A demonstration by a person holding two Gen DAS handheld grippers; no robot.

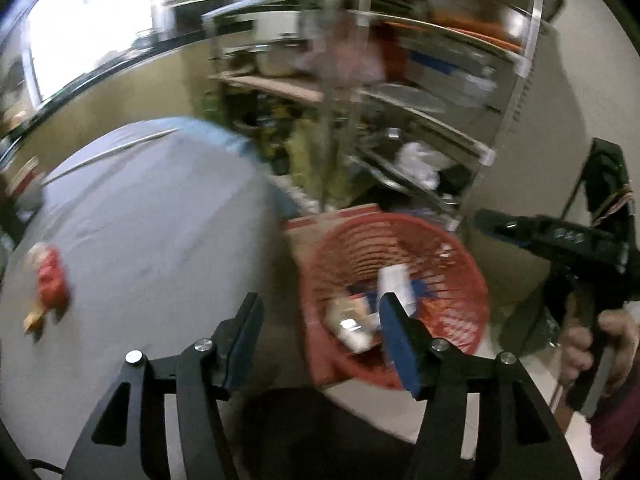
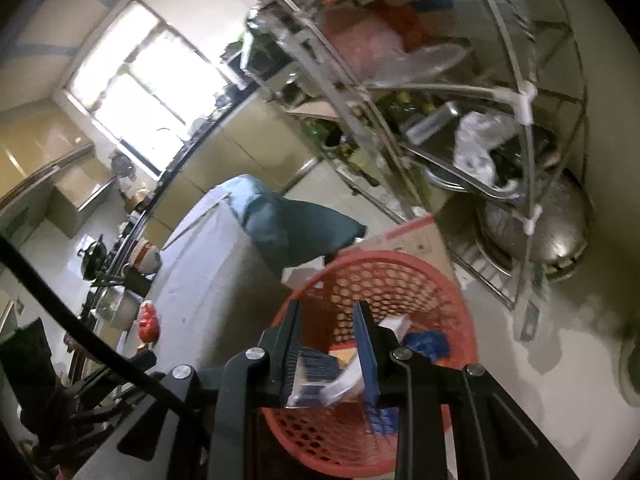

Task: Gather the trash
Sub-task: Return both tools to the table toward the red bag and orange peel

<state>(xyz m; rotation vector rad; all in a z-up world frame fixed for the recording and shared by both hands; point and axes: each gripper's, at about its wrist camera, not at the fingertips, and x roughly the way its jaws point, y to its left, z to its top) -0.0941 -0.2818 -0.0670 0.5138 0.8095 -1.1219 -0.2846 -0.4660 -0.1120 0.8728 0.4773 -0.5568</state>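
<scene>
Two claws out over a red basket (image 2: 400,280) set on a cardboard box (image 1: 304,236), just beside a table (image 1: 152,220) under a grey cloth. Left claw (image 1: 320,300) spread wide, nothing between its pads, hanging above the gap between the table edge and the basket rim. Right claw (image 2: 328,306) clenched on a clear wrapper (image 2: 316,376) with blue stripes, poised over the basket mouth and pointing down into it. Inside the basket: a white carton (image 1: 394,280), a blue scrap (image 2: 428,342), and some pale pieces too blurred to tell apart. On the cloth, well apart from the basket: a red packet (image 1: 50,276) near the table's left edge, with something small and yellowish just beside it, too blurred to name. Behind the basket, a metal rack (image 1: 420,112) crowded with pans, trays and bags. At the right edge of the left wrist view, a hand (image 1: 600,344) wrapped round the right claw's handle.
</scene>
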